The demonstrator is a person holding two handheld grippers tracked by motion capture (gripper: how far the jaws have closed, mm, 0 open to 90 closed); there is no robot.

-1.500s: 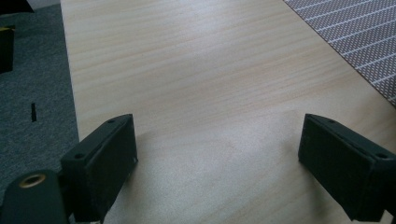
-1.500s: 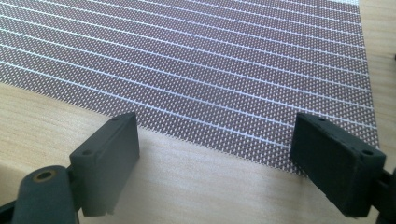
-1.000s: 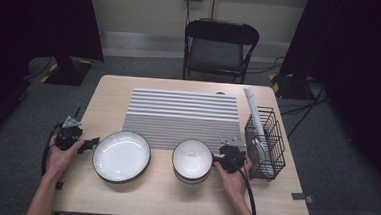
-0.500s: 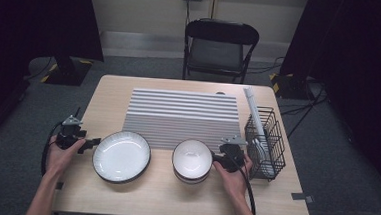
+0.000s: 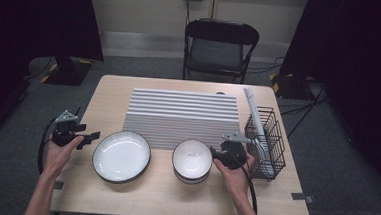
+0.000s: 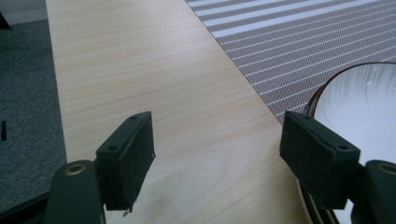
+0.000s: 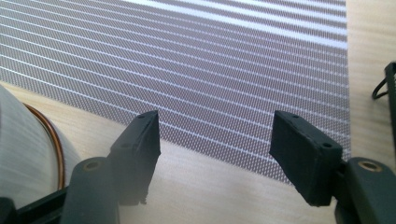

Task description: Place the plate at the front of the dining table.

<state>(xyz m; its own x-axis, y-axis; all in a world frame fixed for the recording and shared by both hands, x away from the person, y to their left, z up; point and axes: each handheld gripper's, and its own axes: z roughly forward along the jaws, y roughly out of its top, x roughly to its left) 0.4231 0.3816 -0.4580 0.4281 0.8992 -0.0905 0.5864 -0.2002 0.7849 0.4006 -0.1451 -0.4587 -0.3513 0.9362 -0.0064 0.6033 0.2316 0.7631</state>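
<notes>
From the high view, your left gripper (image 5: 92,135) sits just beside the plate (image 5: 121,156) and your right gripper (image 5: 215,153) just beside the bowl (image 5: 192,159), so nothing's picked up yet and the wire rack (image 5: 264,142) is still waiting. Left gripper view: jaws wide apart though they've just been closing a bit, only bare table (image 6: 140,70) between them, plate (image 6: 359,102) off to the side. Right gripper view: same deal, wide apart but just been closing, striped mat (image 7: 210,70) between them, bowl (image 7: 23,154) beside.
</notes>
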